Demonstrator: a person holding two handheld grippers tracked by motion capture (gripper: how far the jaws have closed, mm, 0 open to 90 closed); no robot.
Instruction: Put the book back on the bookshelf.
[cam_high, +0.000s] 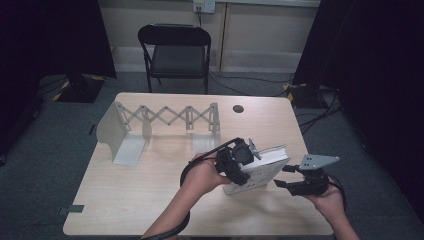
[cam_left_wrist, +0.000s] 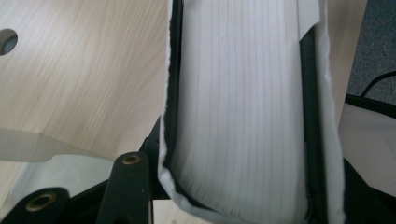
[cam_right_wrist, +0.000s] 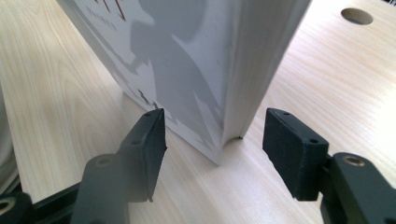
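A thick white book (cam_high: 267, 162) stands tilted on its lower edge on the wooden table (cam_high: 140, 200), right of the middle. My left gripper (cam_high: 246, 170) is shut on the book from the left. In the left gripper view the page block (cam_left_wrist: 238, 107) sits between the covers, and a black finger (cam_left_wrist: 310, 116) presses against each cover. My right gripper (cam_high: 281, 183) is open, level with the table, just right of the book. In the right gripper view (cam_right_wrist: 212, 149) the book's lower corner (cam_right_wrist: 224, 140) stands a little ahead of the gap, and the pads do not touch it.
A white expanding book rack (cam_high: 165, 117) with a scissor back and end plates stands at the table's back left. A round cable hole (cam_high: 238, 108) is in the back of the tabletop. A black folding chair (cam_high: 175, 50) stands beyond the table.
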